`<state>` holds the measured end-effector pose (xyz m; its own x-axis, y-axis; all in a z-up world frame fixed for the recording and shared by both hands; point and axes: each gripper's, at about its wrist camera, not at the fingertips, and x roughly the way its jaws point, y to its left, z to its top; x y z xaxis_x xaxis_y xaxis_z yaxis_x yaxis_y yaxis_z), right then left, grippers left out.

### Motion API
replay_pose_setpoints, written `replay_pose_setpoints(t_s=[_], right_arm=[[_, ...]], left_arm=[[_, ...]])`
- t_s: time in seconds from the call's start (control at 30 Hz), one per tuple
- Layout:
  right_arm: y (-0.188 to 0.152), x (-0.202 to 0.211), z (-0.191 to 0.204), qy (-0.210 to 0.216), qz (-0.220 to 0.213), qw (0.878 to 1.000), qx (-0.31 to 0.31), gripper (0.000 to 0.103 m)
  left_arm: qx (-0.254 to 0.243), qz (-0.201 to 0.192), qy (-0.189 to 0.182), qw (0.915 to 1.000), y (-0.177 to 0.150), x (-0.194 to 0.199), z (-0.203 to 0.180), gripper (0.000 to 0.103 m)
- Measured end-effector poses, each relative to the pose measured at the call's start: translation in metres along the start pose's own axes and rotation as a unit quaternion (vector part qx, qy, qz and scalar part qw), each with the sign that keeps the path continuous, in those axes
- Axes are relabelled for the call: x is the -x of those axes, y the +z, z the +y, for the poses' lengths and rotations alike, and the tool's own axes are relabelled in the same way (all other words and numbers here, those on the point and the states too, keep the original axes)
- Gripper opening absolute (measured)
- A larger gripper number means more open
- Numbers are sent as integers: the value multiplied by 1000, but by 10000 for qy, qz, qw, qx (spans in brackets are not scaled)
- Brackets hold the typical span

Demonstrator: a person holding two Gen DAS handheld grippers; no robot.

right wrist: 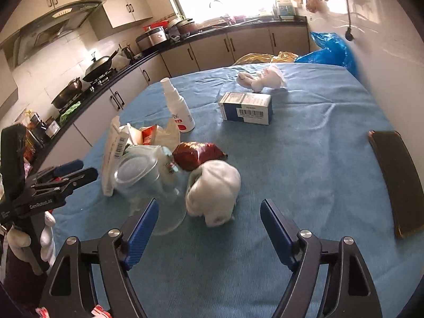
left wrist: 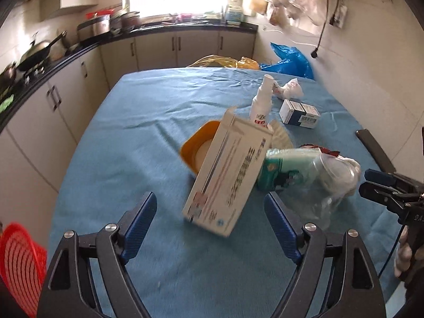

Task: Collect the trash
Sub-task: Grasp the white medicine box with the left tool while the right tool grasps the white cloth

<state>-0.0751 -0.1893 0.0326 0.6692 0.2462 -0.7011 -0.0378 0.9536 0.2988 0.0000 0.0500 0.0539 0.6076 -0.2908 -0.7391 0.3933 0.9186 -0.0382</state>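
Note:
A blue-clothed table (left wrist: 137, 122) holds a trash pile. In the left wrist view my left gripper (left wrist: 209, 209) is open, with a tilted white carton (left wrist: 228, 175) just ahead between its fingers, not gripped. Behind it are a yellow lid (left wrist: 196, 151), a green-white wrapper (left wrist: 281, 169), a clear plastic cup (left wrist: 331, 185), a white spray bottle (left wrist: 262, 103), a blue-white box (left wrist: 299, 112) and crumpled tissue (left wrist: 290, 88). In the right wrist view my right gripper (right wrist: 209, 214) is open around a crumpled white wad (right wrist: 214, 193). The cup (right wrist: 148, 175), a red wrapper (right wrist: 197, 155), the bottle (right wrist: 177, 106) and the box (right wrist: 246, 107) lie beyond.
A red basket (left wrist: 18, 262) sits low at the table's left. A dark phone (right wrist: 397, 180) lies at the right edge. Blue (left wrist: 288, 61) and yellow (left wrist: 222, 62) bags sit past the far edge. Kitchen counters with pots (right wrist: 100, 63) run along the left and back.

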Motion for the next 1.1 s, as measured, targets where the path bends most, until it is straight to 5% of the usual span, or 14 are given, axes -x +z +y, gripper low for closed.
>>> replay_pose_setpoints(t_s=[0.23, 0.33, 0.43, 0.5, 0.6, 1.1], right_arm=[[7, -19, -5, 132, -30, 9998, -159, 80], [7, -23, -5, 206, -36, 9996, -195, 71], [8, -25, -4, 375, -41, 9991, -206, 51], [9, -23, -1, 380, -54, 9991, -187, 39], [7, -21, -2, 368, -50, 9990, -253, 34], [-23, 35, -5, 460, -385, 9958, -691, 32]], left_arm=[[-201, 52, -148, 9997, 13, -36, -7, 85], [-146, 161, -262, 9994, 13, -48, -9, 85], [-93, 286, -330, 9990, 10, -52, -13, 85], [-130, 319, -266, 9991, 7, -50, -18, 71], [-93, 398, -115, 9991, 2, -43, -21, 53], [679, -139, -393, 9968, -28, 37, -7, 51]])
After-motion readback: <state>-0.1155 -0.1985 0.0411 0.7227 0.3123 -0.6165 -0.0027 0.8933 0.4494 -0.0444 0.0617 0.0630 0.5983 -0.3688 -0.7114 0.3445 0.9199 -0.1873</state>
